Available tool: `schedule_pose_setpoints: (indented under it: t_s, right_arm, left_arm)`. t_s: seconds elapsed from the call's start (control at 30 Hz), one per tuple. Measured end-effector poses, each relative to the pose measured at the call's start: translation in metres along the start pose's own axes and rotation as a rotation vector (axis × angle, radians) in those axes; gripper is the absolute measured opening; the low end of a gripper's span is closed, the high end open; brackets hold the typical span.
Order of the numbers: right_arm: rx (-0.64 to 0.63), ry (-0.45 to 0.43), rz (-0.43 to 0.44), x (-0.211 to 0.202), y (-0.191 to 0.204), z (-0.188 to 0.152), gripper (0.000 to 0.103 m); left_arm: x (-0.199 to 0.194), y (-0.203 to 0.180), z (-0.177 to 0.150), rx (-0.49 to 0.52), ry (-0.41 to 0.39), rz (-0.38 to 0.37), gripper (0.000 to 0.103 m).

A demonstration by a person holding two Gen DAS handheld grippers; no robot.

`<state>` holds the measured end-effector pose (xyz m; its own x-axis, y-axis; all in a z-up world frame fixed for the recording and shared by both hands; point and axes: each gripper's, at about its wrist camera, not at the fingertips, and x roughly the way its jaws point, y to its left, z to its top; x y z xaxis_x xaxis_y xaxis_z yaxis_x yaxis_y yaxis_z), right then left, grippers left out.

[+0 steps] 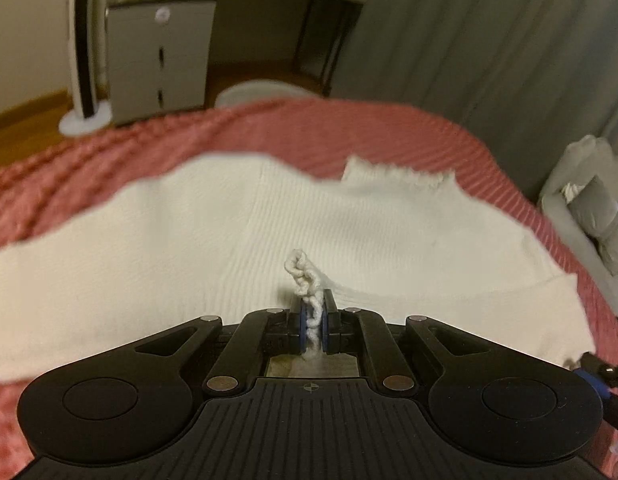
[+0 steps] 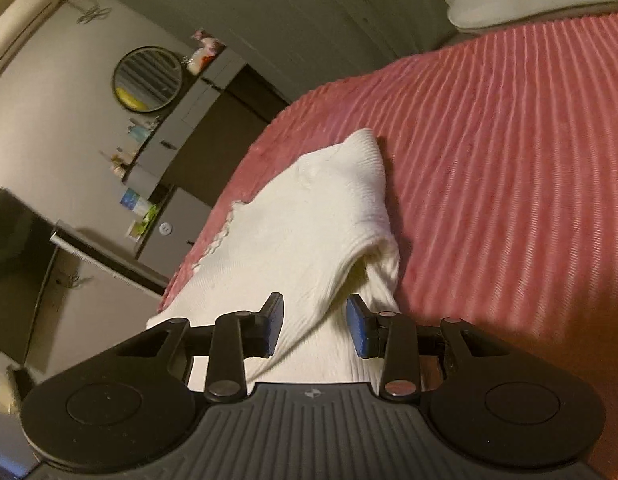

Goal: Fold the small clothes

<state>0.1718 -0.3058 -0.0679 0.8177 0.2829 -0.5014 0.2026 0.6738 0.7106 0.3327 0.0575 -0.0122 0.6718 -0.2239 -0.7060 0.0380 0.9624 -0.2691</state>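
Note:
A white ribbed knit garment (image 1: 229,240) lies spread on a pink ribbed bedspread (image 1: 349,132). In the left wrist view my left gripper (image 1: 313,316) is shut on a twisted crocheted trim (image 1: 305,276) at the garment's near edge, which stands up between the blue pads. In the right wrist view the same garment (image 2: 309,220) runs away from me, with a folded-over flap along its right side. My right gripper (image 2: 315,328) is open above it. The cloth passes under the gap and neither pad presses on it.
The bedspread (image 2: 509,160) stretches wide to the right of the garment. Past the bed's far edge stand a grey drawer cabinet (image 1: 161,56), a tower fan (image 1: 83,40) and a grey curtain (image 1: 489,40). Grey pillows (image 1: 589,208) lie at the right.

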Motion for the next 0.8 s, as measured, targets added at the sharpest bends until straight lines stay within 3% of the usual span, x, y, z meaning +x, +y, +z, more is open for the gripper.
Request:
schedule_pose_setpoints:
  t_s: [0.1, 0.17, 0.33, 0.53, 0.63, 0.7, 0.8]
  right_arm:
    - [0.004, -0.023, -0.038, 0.011, 0.002, 0.006, 0.024]
    - [-0.063, -0.045, -0.095, 0.015, 0.009, 0.009, 0.017]
    - [-0.149, -0.048, -0.156, 0.026, 0.011, 0.009, 0.014]
    - [-0.100, -0.076, -0.102, 0.022, 0.007, 0.013, 0.015]
    - [-0.232, -0.066, -0.217, 0.029, 0.018, 0.010, 0.011]
    - [-0.324, -0.056, -0.274, 0.035, 0.024, 0.005, 0.011]
    - [-0.402, -0.025, -0.288, 0.029, 0.033, 0.004, 0.013]
  left_arm:
    - [-0.007, -0.007, 0.013, 0.042, -0.071, 0.001, 0.009]
    - [-0.009, -0.010, 0.018, 0.081, -0.114, 0.023, 0.009]
    - [0.006, -0.011, 0.013, 0.112, -0.076, 0.063, 0.009]
    - [0.006, -0.003, 0.010, 0.105, -0.097, 0.083, 0.009]
    - [0.007, 0.000, 0.008, 0.075, -0.122, 0.092, 0.009]
    - [0.016, -0.002, 0.003, 0.101, -0.072, 0.134, 0.010]
    - [0.014, 0.002, -0.003, 0.123, -0.068, 0.170, 0.022]
